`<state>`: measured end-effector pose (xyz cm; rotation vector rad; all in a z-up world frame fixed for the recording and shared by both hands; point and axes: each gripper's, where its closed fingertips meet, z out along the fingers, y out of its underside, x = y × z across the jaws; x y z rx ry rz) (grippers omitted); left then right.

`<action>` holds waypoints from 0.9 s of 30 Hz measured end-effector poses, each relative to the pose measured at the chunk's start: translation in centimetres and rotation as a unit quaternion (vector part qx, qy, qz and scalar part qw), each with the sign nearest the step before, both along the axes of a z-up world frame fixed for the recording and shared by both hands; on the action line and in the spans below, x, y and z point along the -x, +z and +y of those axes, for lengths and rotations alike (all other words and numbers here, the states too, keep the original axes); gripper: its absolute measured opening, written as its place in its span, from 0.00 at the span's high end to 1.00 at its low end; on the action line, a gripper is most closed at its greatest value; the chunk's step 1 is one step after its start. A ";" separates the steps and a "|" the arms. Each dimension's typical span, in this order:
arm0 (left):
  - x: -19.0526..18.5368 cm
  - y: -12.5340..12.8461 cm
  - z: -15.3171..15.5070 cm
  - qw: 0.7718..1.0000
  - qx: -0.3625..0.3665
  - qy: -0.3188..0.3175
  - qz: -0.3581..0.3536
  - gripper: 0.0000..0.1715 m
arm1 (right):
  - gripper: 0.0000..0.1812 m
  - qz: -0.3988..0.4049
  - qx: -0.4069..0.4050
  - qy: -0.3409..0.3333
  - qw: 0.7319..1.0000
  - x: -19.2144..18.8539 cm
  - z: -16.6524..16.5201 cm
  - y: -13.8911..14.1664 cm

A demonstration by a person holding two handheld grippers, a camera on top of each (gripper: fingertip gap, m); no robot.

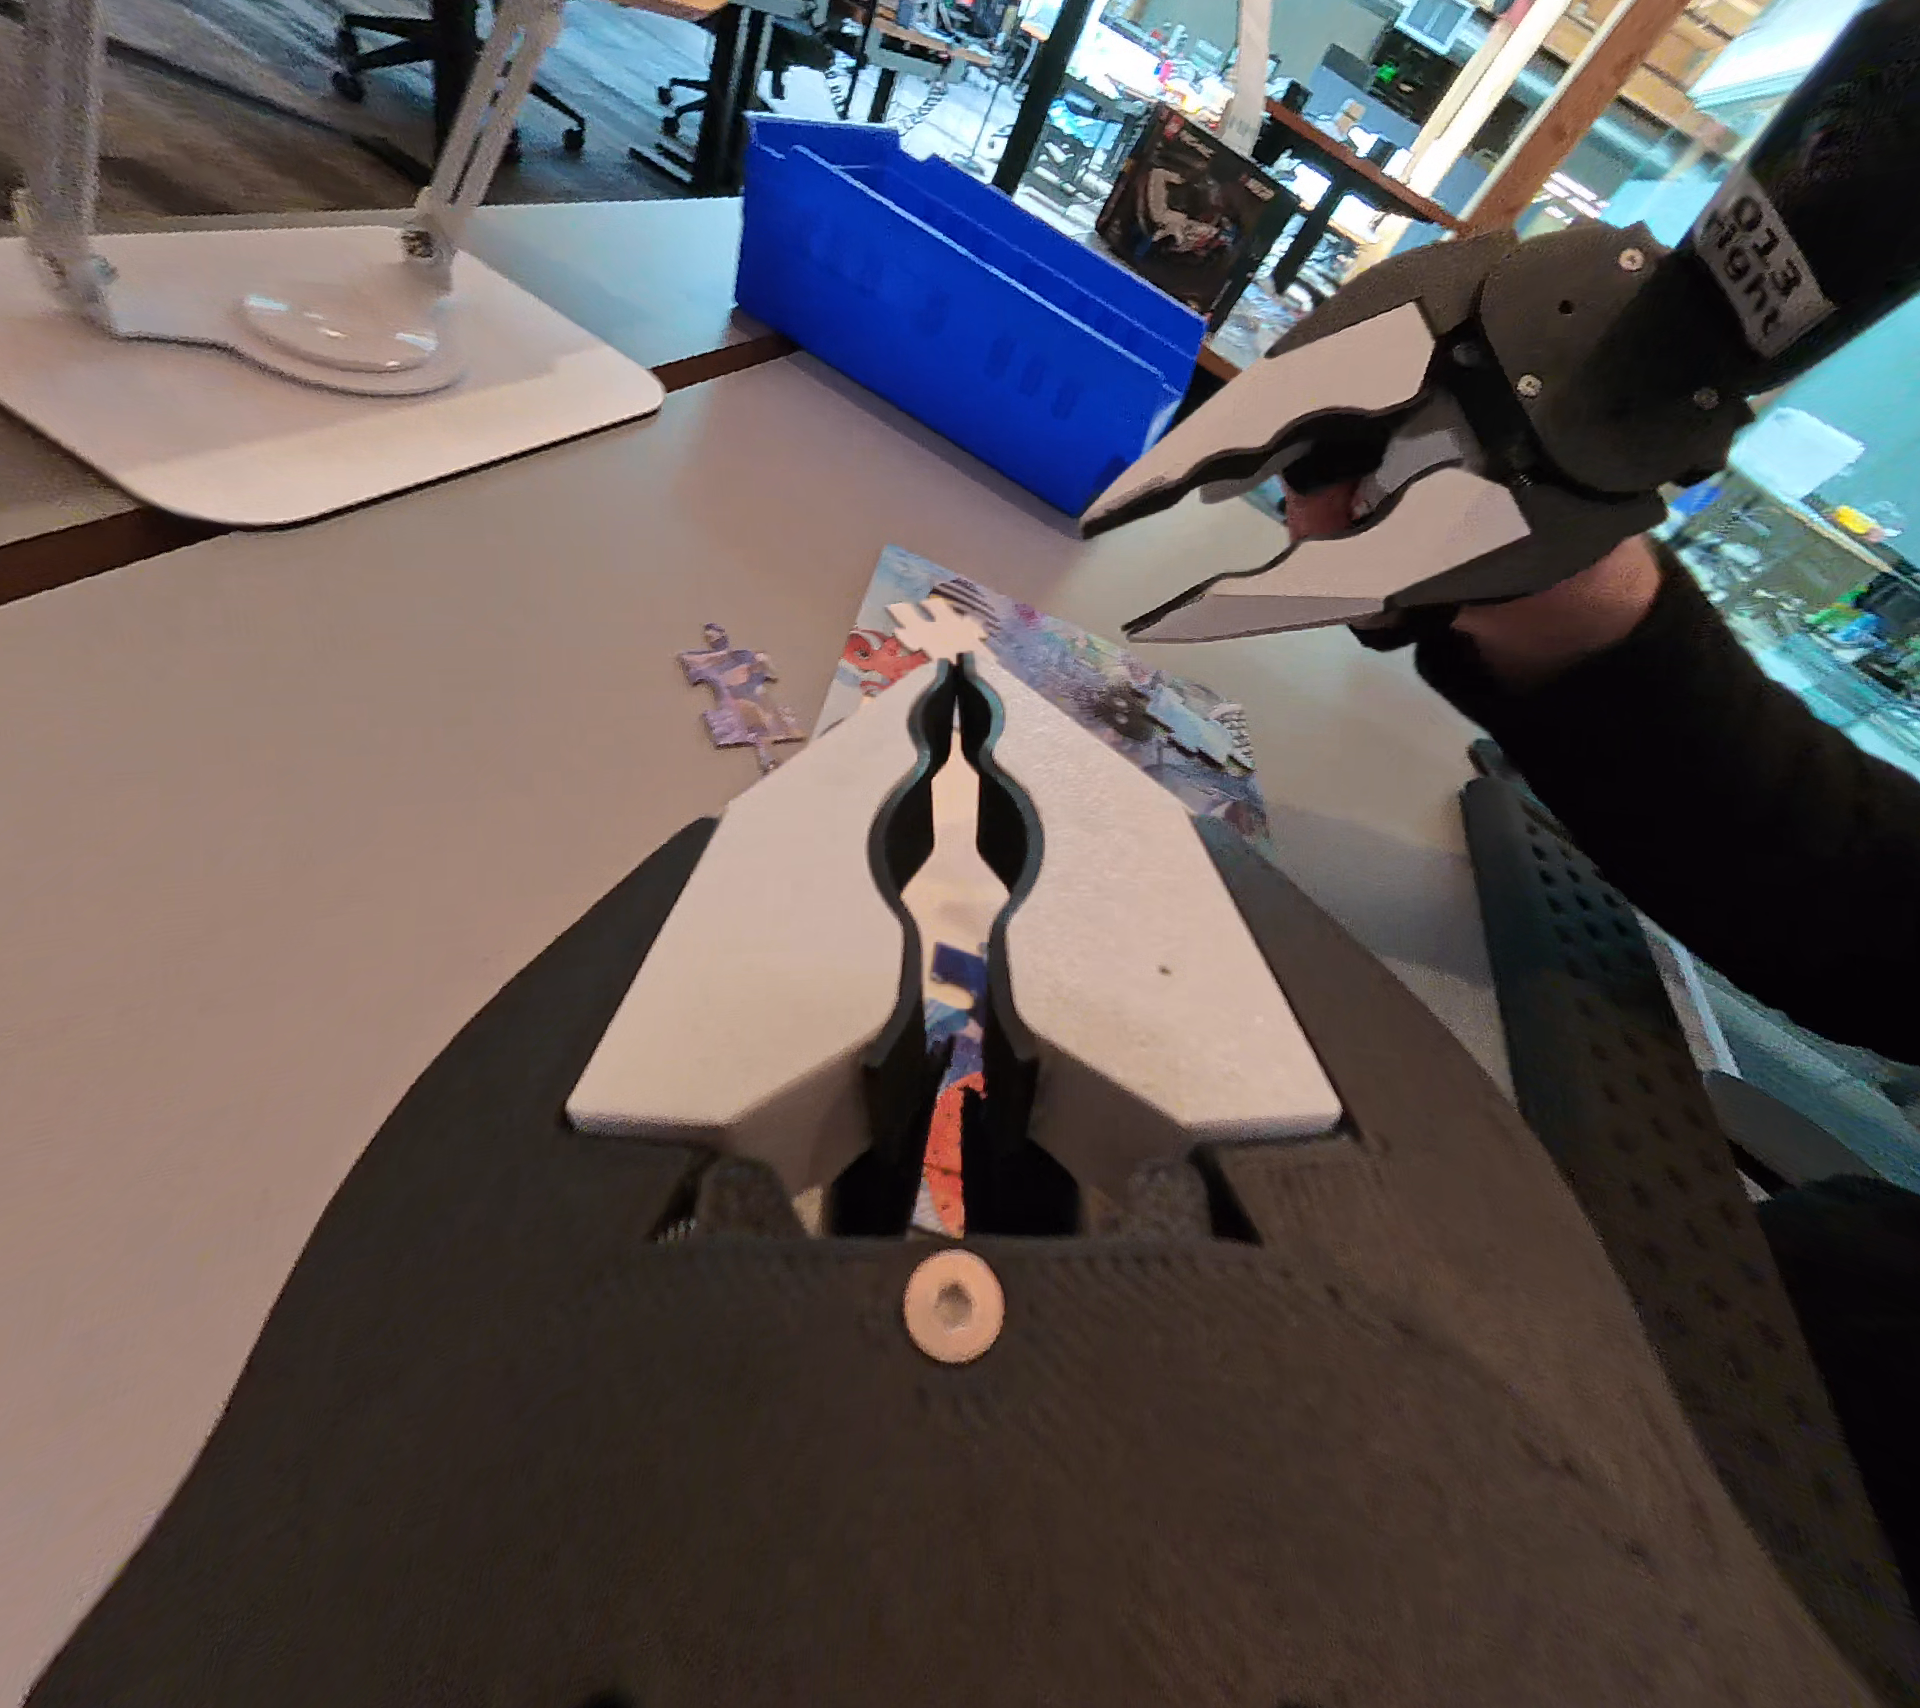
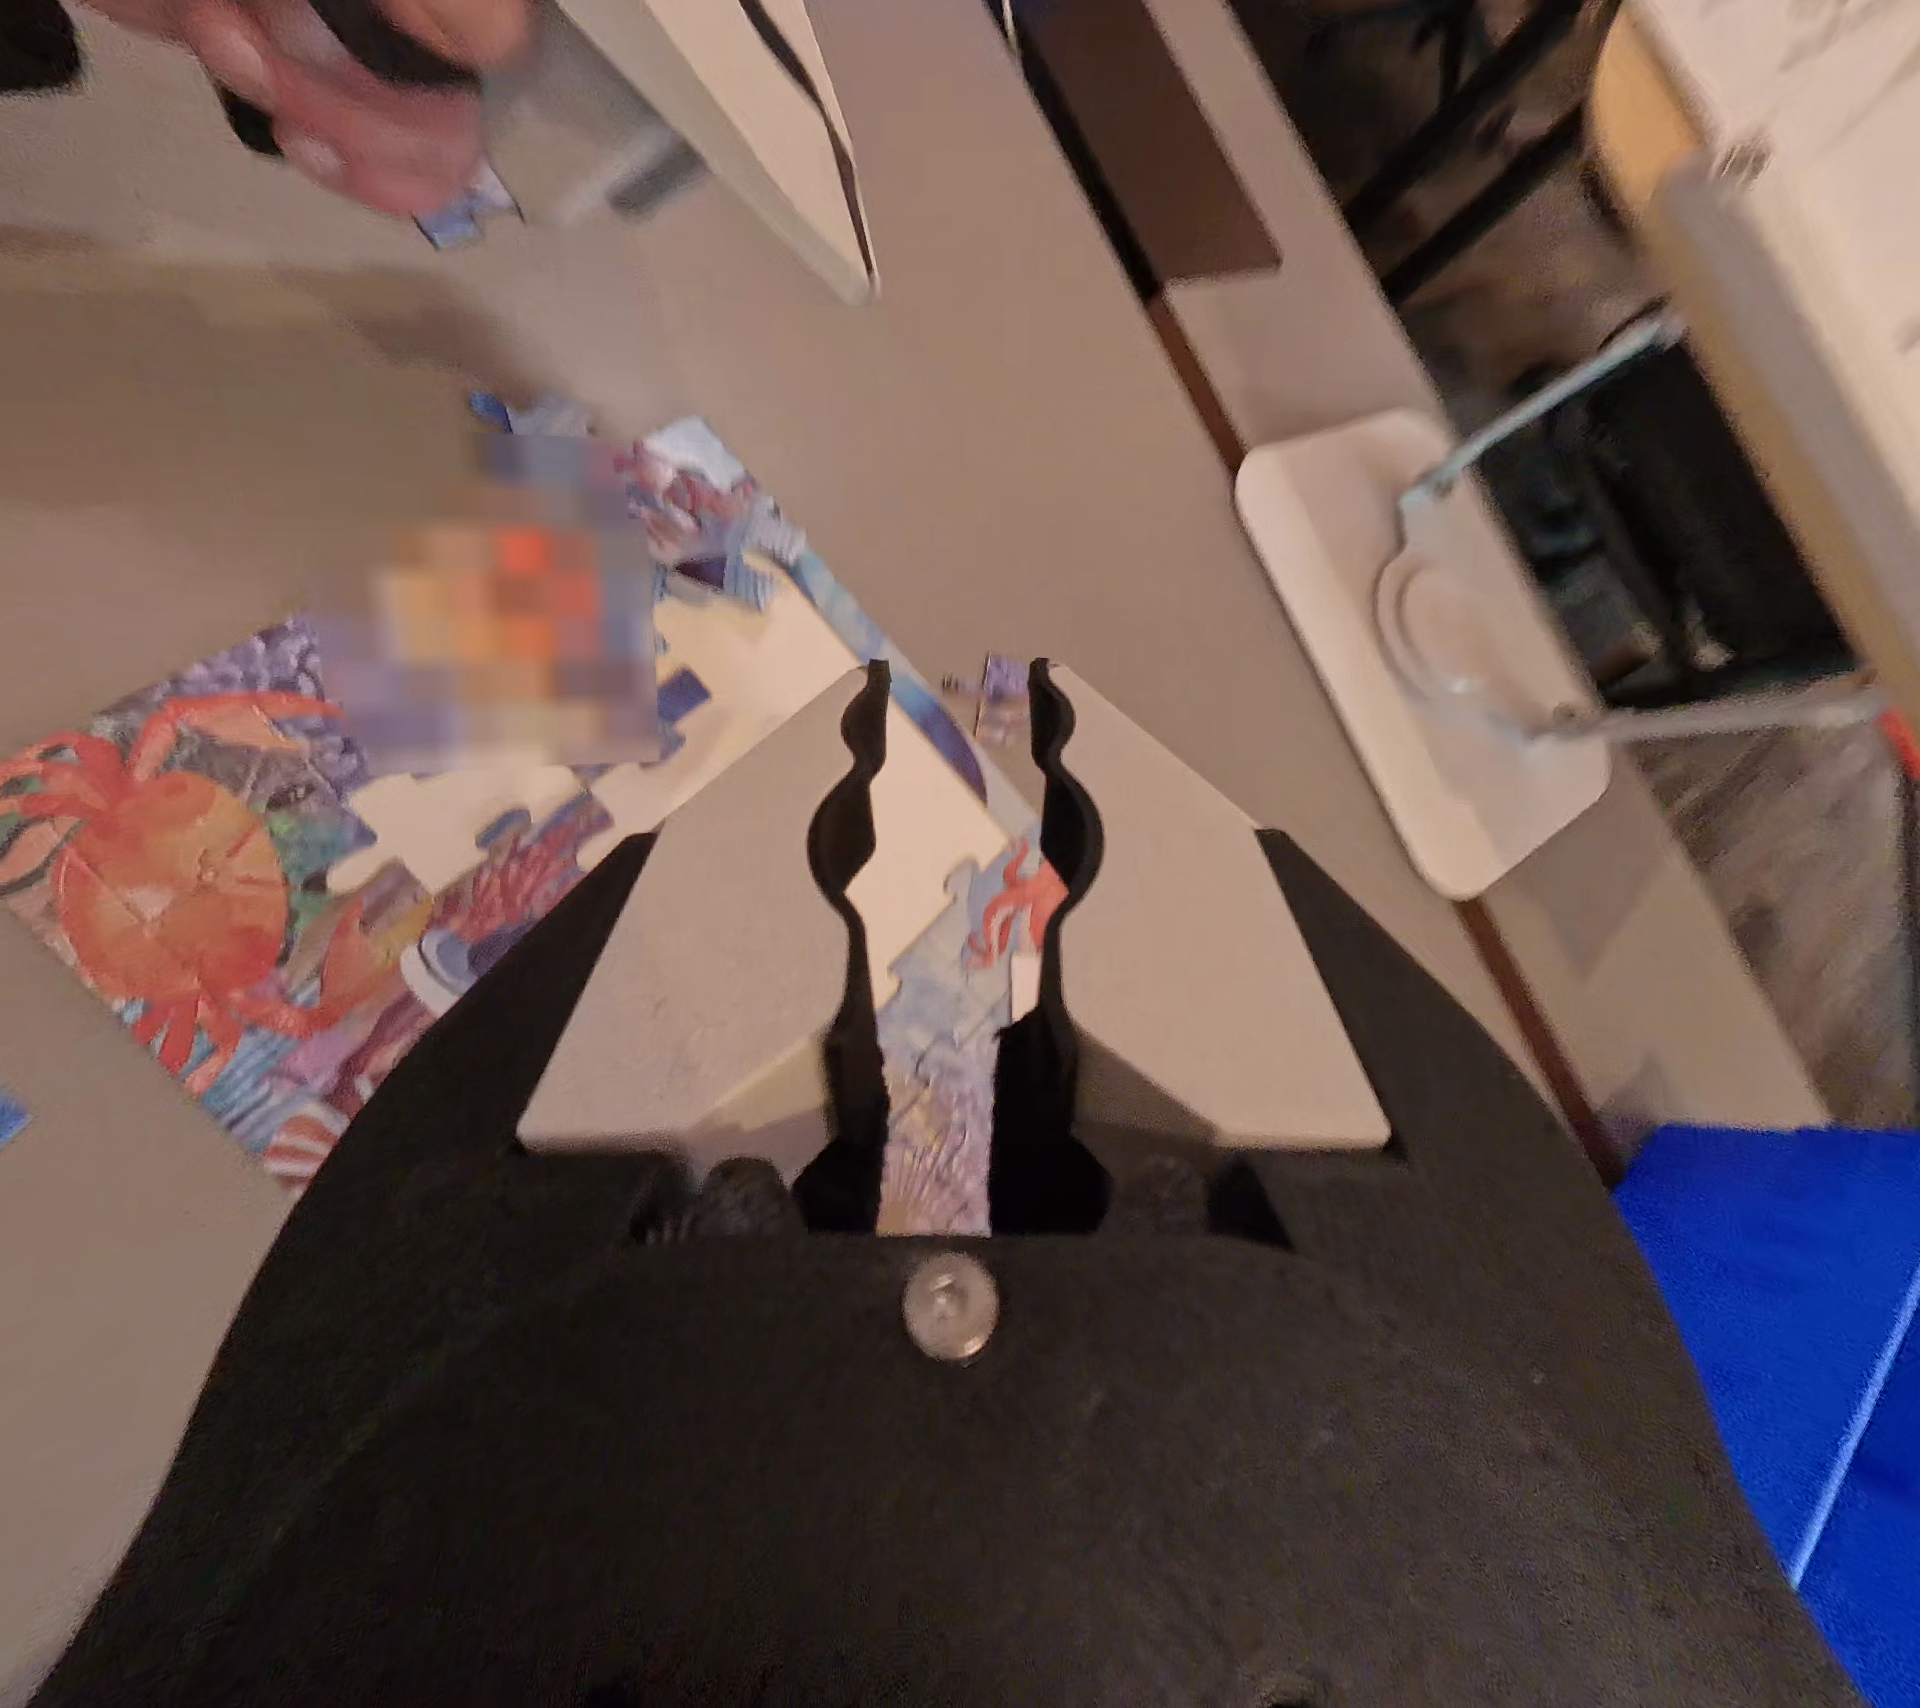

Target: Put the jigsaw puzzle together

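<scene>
The partly built sea-creature jigsaw puzzle lies on the grey table under both grippers. It also shows in the right wrist view, with an orange crab and white piece-shaped gaps. My left gripper hovers over the puzzle with its jaws closed and nothing visible between them. It also shows in the right wrist view. My right gripper is open and empty above the puzzle's edge, and shows to the right in the left wrist view. A loose purple piece lies left of the puzzle.
A blue bin stands at the table's far side and also shows in the right wrist view. A white stand base sits at the far left. A black mesh chair back is at the right. Another loose piece lies near the hand. Spacing between my two grippers at the tips: around 8 centimetres. The loose purple piece is about equally far from each gripper, around 15 centimetres.
</scene>
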<state>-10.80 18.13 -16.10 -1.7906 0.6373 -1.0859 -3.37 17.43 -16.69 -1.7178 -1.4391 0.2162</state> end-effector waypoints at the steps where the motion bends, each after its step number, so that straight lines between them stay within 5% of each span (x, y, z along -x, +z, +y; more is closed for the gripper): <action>1: 0.3 -0.3 0.2 1.000 0.002 0.007 0.007 1.00 | 0.85 -0.015 0.026 -0.016 0.999 -1.1 0.4 -1.0; 7: -0.4 -2.9 0.1 0.996 0.009 0.002 0.089 0.96 | 0.77 -0.050 0.144 -0.109 0.982 -8.9 0.7 -5.6; 13: -1.6 -4.8 -0.3 0.990 0.012 -0.014 0.141 0.94 | 0.73 -0.083 0.280 -0.168 0.941 -15.9 -3.6 -11.0; 19: -2.2 -5.5 -0.3 0.988 0.018 -0.019 0.152 0.94 | 0.69 -0.042 0.296 -0.183 0.937 -16.6 -5.4 -11.8; 27: -2.3 -6.5 -0.5 0.982 0.017 -0.025 0.185 0.93 | 0.75 -0.074 0.261 -0.188 0.944 -16.2 -5.1 -12.0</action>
